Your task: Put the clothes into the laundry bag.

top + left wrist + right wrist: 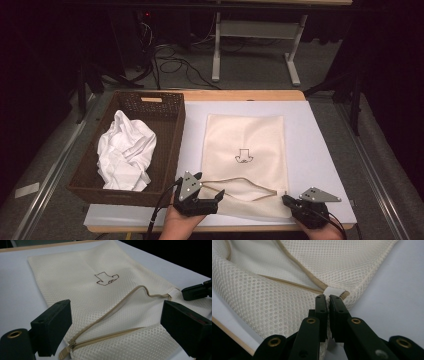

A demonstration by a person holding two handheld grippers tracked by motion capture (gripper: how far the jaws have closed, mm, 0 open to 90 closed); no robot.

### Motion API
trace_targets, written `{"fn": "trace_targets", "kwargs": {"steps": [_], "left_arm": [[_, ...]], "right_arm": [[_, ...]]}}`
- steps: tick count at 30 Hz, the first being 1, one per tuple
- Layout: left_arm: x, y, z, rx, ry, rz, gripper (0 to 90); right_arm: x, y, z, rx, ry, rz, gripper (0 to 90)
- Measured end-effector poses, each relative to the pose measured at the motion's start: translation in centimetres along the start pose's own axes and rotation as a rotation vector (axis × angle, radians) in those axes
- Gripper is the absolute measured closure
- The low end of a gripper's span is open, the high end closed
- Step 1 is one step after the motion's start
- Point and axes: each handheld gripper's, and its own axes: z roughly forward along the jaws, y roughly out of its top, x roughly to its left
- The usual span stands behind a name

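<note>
A cream mesh bag [245,145] with a small printed mark lies flat on the white board [312,150]. Its zipper mouth [240,187] gapes along the near edge. My left gripper [210,186] stands open at the bag's near left corner, one jaw on each side of the zipper line [105,317], pressing on nothing. The zipper pull [65,353] lies just before its left jaw. My right gripper [286,200] is shut on the mesh bag [274,302] at its near right corner, right below the white tab [333,291] at the zipper's end.
A dark wicker basket [176,131] stands left of the board with a crumpled white cloth [125,150] inside. The table's wooden edge [240,95] runs behind the board. Beyond it are table legs and cables on the floor.
</note>
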Motion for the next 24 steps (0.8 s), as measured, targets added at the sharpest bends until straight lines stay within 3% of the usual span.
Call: {"fn": "trace_targets", "kwargs": {"steps": [7, 10, 12, 15, 17, 19, 23, 24], "left_arm": [[0.0, 0.0, 0.0, 0.005, 0.001, 0.006, 10.5], [0.1, 0.1, 0.0, 0.001, -0.001, 0.013, 10.5], [0.1, 0.2, 0.0, -0.002, 0.004, 0.014, 10.5], [0.0, 0.1, -0.2, 0.000, 0.007, 0.015, 10.5], [-0.1, 0.1, -0.3, -0.007, 0.009, 0.021, 10.5], [-0.1, 0.3, -0.3, -0.012, 0.009, 0.024, 10.6], [0.2, 0.3, -0.5, -0.019, 0.009, 0.011, 10.6], [0.4, 0.2, -0.5, -0.012, 0.007, 0.018, 10.6]], "right_arm": [[2.0, 0.3, 0.5, 0.004, 0.032, -0.068, 85.9], [1.9, 0.4, 0.2, -0.013, 0.033, -0.073, 78.6], [1.5, 0.5, 0.0, -0.036, 0.024, -0.059, 71.0], [0.5, 0.8, 0.0, -0.073, -0.035, -0.018, 59.3], [0.2, 0.9, 0.0, -0.086, -0.045, -0.010, 56.3], [-0.6, 1.4, 0.4, -0.110, -0.067, 0.029, 49.8], [-2.2, 2.9, 1.8, -0.101, -0.106, 0.054, 45.0], [-3.5, 4.1, 3.1, -0.082, -0.140, 0.060, 44.0]]}}
